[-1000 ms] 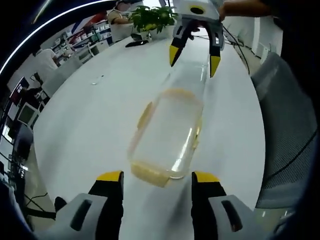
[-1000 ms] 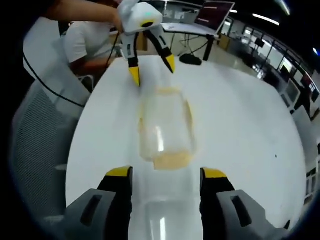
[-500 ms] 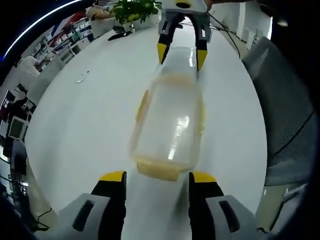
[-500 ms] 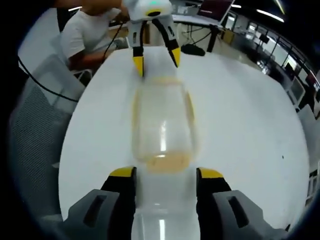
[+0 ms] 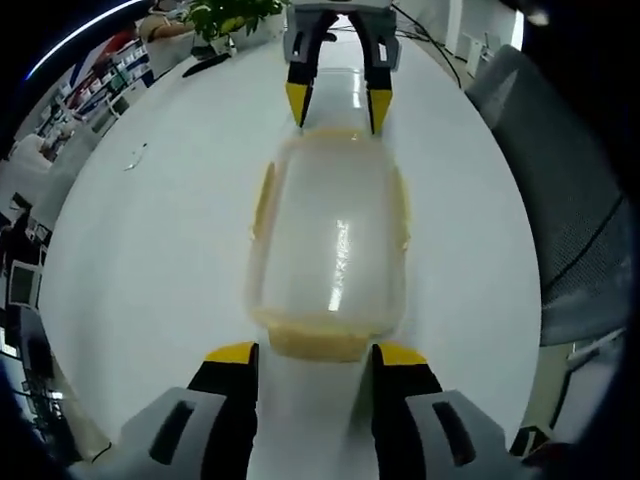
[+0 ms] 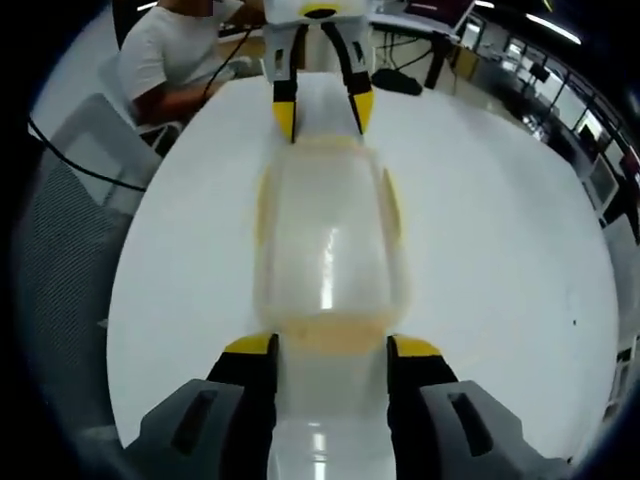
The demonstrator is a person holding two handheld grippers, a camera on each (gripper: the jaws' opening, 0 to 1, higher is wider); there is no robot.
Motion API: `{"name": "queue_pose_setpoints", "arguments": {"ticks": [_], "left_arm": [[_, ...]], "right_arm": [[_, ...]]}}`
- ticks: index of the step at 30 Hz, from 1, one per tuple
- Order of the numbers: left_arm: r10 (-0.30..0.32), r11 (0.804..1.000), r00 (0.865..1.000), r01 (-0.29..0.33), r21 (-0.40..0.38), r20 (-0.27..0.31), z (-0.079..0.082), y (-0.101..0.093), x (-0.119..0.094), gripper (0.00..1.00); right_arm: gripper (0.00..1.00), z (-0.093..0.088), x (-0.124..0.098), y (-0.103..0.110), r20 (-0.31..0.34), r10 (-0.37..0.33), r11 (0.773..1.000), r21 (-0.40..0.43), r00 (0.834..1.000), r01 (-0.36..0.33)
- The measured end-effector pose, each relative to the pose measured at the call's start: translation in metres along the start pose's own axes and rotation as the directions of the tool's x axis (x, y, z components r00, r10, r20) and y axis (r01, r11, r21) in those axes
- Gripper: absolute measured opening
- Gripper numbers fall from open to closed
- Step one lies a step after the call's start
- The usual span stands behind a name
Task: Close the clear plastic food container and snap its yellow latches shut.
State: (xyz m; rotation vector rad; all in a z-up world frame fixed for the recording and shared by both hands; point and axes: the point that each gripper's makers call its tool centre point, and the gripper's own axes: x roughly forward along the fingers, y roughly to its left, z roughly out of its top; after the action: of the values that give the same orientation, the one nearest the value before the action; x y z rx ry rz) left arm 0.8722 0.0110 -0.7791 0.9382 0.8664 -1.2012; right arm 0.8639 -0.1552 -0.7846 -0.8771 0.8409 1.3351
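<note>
On the white table point(image 5: 150, 250) the clear container point(image 5: 330, 240) lay lengthwise between the left gripper point(image 5: 308, 352) and right gripper point(image 6: 328, 345), both open-jawed at its yellow end latches point(image 5: 315, 340), which apparently needed pressing shut next.

White oval table point(image 5: 150, 250), grey mesh chair point(image 5: 580, 230), potted plant point(image 5: 225, 12), office desks beyond.

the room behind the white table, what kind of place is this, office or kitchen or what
Most likely an open-plan office or lab. A large round white table holds the clear food container, a grey mesh office chair stands beside it, a potted plant sits at the far edge, and desks with monitors stand behind.
</note>
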Motion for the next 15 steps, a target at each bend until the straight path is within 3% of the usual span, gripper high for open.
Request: {"name": "queue_pose_setpoints", "arguments": {"ticks": [3, 15], "left_arm": [[-0.012, 1.000, 1.000, 0.012, 0.001, 0.006, 0.0018, -0.0006, 0.0027, 0.39], [-0.068, 0.997, 0.998, 0.068, 0.032, 0.002, 0.0003, -0.0010, 0.0089, 0.34]], "right_arm": [[0.39, -0.0018, 0.0042, 0.0008, -0.033, 0.008, 1.000, -0.011, 0.999, -0.009], [0.38, -0.0035, 0.0090, 0.0002, -0.064, 0.032, 0.999, -0.007, 0.997, -0.033]]}}
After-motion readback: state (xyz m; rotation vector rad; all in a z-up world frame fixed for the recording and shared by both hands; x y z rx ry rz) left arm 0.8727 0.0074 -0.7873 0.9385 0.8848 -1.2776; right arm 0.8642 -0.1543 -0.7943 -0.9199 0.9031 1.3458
